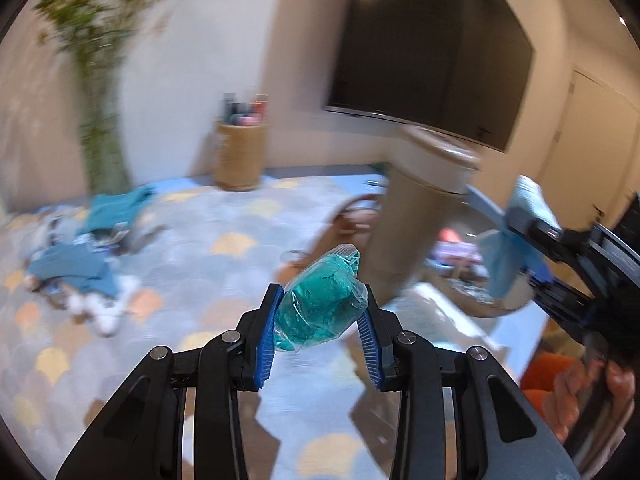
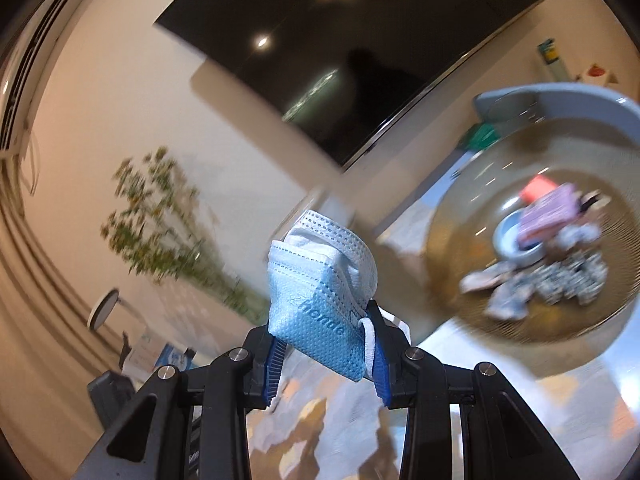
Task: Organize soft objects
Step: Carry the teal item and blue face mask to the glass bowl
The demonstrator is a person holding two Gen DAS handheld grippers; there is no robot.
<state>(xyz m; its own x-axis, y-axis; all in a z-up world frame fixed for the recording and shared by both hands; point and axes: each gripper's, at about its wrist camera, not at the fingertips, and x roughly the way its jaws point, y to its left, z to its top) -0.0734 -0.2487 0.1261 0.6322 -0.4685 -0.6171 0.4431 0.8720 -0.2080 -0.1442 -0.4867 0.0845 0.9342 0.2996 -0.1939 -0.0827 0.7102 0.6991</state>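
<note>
Between the right hand-held gripper (image 2: 326,354) pads sits a clamped blue mask (image 2: 320,292) embossed, seemingly, "honde"

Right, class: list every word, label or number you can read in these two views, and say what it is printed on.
"honde", as best it reads, embossed on the blue face mask.
Purple box in the basket: print too blurred.
Wall stickers: too small.
Left wrist view: nothing readable.
</note>
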